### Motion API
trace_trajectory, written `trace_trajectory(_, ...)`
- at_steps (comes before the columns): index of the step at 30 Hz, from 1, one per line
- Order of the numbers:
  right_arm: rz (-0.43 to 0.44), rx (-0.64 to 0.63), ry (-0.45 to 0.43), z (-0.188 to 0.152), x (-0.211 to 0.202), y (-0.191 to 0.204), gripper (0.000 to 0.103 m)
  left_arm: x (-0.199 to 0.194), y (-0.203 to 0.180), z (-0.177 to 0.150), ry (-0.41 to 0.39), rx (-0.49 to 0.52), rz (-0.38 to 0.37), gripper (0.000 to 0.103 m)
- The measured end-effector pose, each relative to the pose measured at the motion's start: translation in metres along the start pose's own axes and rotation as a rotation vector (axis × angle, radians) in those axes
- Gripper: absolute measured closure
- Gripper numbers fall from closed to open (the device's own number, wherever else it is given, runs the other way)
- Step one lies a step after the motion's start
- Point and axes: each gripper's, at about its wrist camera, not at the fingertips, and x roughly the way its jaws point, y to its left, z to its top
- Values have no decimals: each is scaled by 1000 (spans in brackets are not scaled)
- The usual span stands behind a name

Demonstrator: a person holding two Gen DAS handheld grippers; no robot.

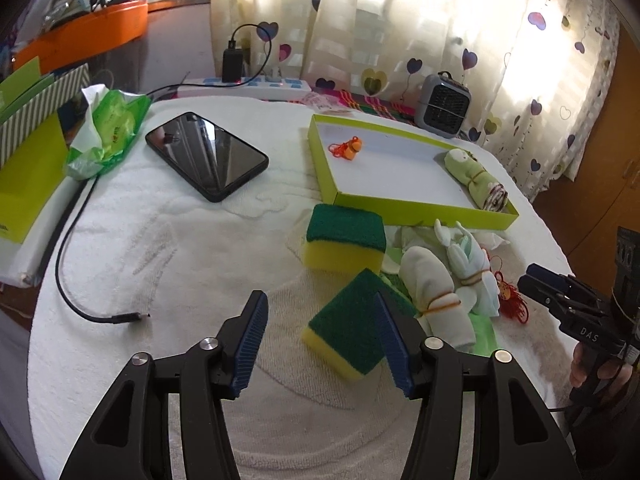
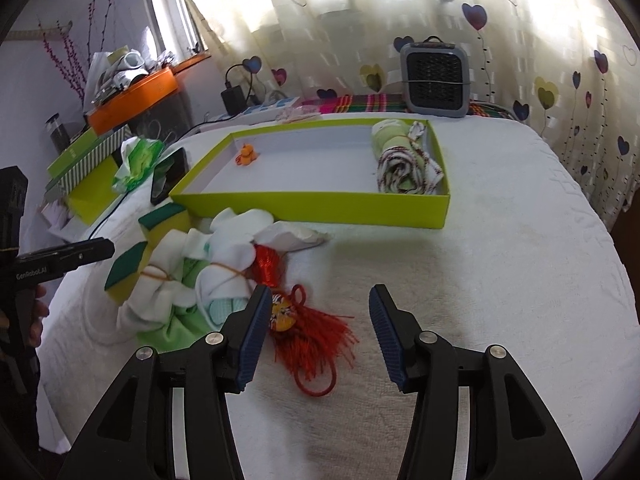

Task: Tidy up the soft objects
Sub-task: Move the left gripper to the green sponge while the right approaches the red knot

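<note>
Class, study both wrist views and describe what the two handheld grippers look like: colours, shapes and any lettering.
Both are alike. The left gripper and the right gripper have black angular fingers with triangular cut-outs and silver round pivot pins, ending in blue ribbed pads. White lettering marks their black bodies: "GenRobot.AI" on the left, "DAS" on the right.

On the table [image 1: 168,248] a tray [image 1: 404,204] lies toward the back right, with a small toy [image 1: 351,148] in its far left corner and a rolled cloth [image 1: 478,178] at its right end. Left of the tray lies a phone [image 1: 206,160], and left of that a wipes pack [image 1: 110,136]. Before the tray sit two sponges [image 1: 345,240], one nearer than the other. Right of them lies a heap of bundled cloths [image 1: 440,288], a tassel [image 2: 308,332] probably touching its near right edge. A fan [image 1: 442,104] stands behind the tray.
</note>
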Motion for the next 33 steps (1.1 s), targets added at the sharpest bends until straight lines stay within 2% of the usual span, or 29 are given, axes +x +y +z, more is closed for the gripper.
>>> trace_trajectory(5, 12, -43, 35, -3, 9, 10, 49, 3, -3, -4, 17, 27, -13, 45)
trace_trajectory(18, -28, -83, 109, -2, 28, 14, 48, 17, -10, -8, 57, 68, -48, 45)
trace_trajectory(24, -49, -98, 117, -1, 30, 14, 48, 23, -20, -7, 72, 88, -75, 44)
trace_trajectory(28, -60, -102, 117, -3, 29, 14, 48, 26, -27, -7, 75, 129, -58, 41)
trace_trajectory(33, -63, -102, 117, -2, 29, 14, 48, 29, -26, -8, 80, 132, -53, 41)
